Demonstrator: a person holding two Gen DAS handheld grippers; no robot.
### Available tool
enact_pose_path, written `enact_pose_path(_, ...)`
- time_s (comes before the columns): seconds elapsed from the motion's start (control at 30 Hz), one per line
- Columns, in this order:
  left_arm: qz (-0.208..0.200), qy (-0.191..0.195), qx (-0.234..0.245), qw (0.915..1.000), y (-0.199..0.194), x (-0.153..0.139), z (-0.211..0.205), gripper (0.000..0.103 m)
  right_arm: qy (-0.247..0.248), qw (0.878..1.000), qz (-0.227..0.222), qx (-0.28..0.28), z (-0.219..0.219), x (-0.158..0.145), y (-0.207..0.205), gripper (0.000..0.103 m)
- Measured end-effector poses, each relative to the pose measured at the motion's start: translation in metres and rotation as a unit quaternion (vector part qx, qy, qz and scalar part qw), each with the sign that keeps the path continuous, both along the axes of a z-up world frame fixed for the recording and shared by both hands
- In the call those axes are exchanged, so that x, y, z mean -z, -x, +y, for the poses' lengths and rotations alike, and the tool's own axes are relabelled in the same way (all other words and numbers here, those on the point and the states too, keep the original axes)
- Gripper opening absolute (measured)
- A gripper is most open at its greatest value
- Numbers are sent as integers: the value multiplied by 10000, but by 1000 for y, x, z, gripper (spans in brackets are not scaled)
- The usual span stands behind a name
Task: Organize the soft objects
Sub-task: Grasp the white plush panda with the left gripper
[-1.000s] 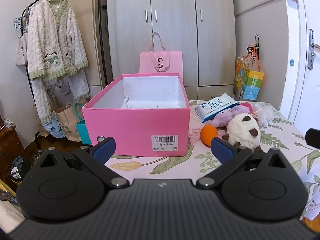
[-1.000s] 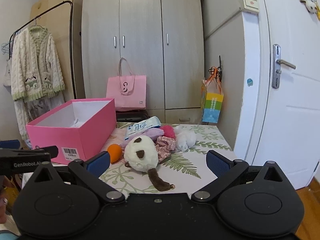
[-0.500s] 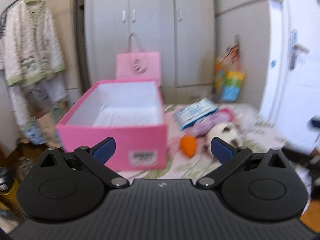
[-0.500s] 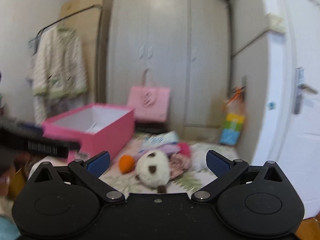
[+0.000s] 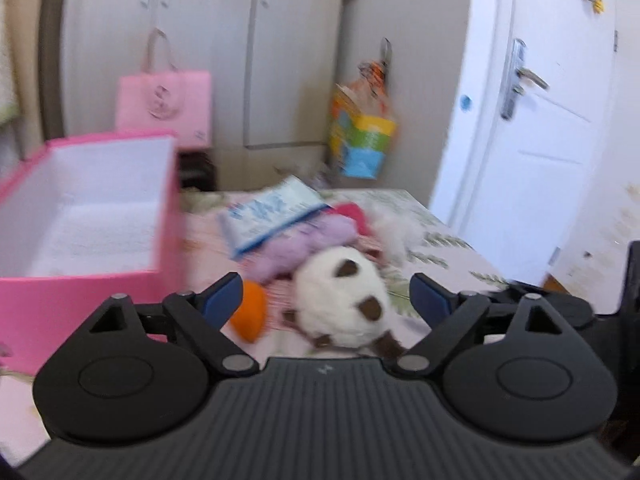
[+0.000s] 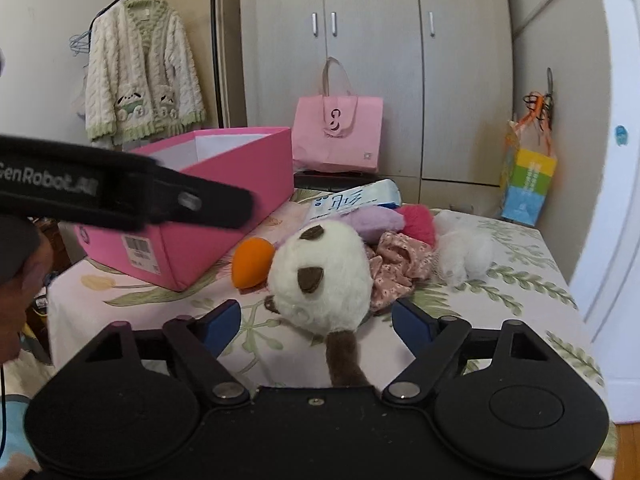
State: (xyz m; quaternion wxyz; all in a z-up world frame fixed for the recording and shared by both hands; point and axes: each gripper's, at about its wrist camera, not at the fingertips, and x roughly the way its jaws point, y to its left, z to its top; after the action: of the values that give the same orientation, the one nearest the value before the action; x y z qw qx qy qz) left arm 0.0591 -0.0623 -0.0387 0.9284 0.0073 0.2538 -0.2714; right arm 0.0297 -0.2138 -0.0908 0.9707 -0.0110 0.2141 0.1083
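Moved in over the flowered table (image 6: pixel 520 276) with both tools and tipped them downward, taking in far more of its top than a second before. Swung the left wrist view away from the pink box (image 6: pixel 228 208): no longer faced it square on, but pushed it to the left edge, open and with nothing soft visible inside. Brought up close, beside the box, the tissue pack (image 6: pixel 356 200), lilac plush (image 6: pixel 376 220), flowered fabric (image 6: pixel 400 260) and white fluff (image 6: pixel 460 256).

Framed the white plush (image 6: pixel 324 276) with brown patches between the jaws of the right gripper (image 6: pixel 318 320), lying on the table just beside the orange ball (image 6: pixel 252 260). Aimed the left gripper (image 5: pixel 326 296) at the same plush and ball, though through heavy blur.

Was closing both pairs of jaws from full width. Pressed on nothing yet, with the pads clear of the plush on either side.

Judged from this: sorting not begun, first pick-up in hand, most likely of the white plush, then across to the box. Risked a clash by converging two tools on one toy.
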Motion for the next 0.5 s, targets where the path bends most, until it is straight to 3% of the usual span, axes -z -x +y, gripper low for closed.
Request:
enact_pose_path(0.1, 167, -6, 164, 9997, -16, 13, -16, 80, 75, 10000, -62, -16, 2, 9, -17, 86)
enact_pose_path(0.27, 425, -65, 252, 9988, -37, 29, -26, 72, -294, 9995, 109, -18, -8, 21, -42, 84)
enact_pose_path(0.4, 578, -126, 144, 9981, -44, 40, -26, 64, -556, 9979, 182, -262, -7, 26, -46, 68)
enact_pose_path(0.5, 464, -183, 56, 9987, -38, 41, -27, 61, -395, 9989, 75, -225, 0, 28, -43, 66)
